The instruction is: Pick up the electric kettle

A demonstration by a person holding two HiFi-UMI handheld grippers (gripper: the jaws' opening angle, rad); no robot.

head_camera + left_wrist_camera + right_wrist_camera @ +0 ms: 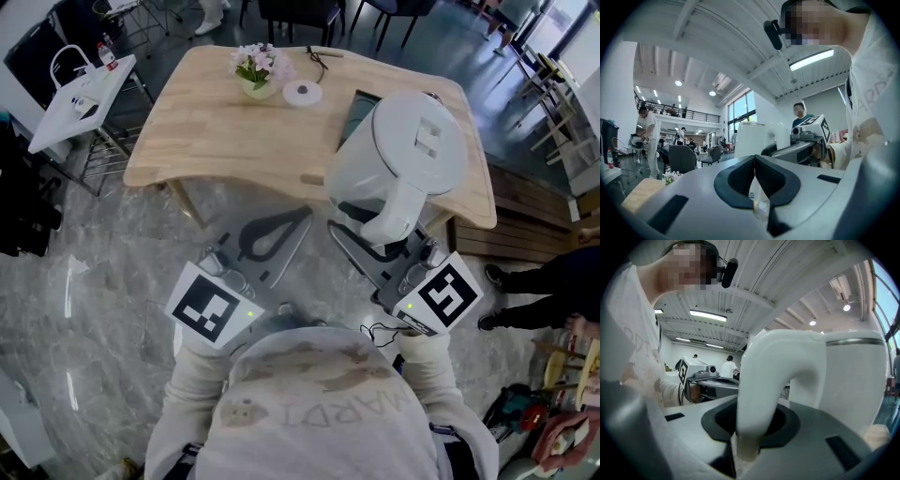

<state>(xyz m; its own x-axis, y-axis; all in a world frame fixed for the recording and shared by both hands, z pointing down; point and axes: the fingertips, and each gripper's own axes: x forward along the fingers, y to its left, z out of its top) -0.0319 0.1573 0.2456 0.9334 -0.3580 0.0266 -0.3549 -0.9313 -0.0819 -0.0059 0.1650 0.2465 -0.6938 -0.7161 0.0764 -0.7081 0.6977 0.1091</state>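
Where the right gripper (382,242) meets the white electric kettle (398,164), we find its jaws partly closed and clamped on the lower run of the kettle's curved handle (757,394), with the pads pressed against both sides. The left gripper (279,227) has its jaws drawn together with nothing between them (the pads meet at their tips in the left gripper view). It sits just beside the right one, over the floor.

From the head view, the kettle overlaps the near right edge of the light wooden table (216,122), lid up. We cannot tell whether its base touches the top. The table carries a small pot of flowers (259,70), a white tape roll (302,93) and a dark flat item (354,111) partly hidden behind the kettle.

The floor (112,272) is grey marbled stone. A white side table (80,98) stands at far left. The hall is tall, with a railed mezzanine (670,112) and large windows (740,110).
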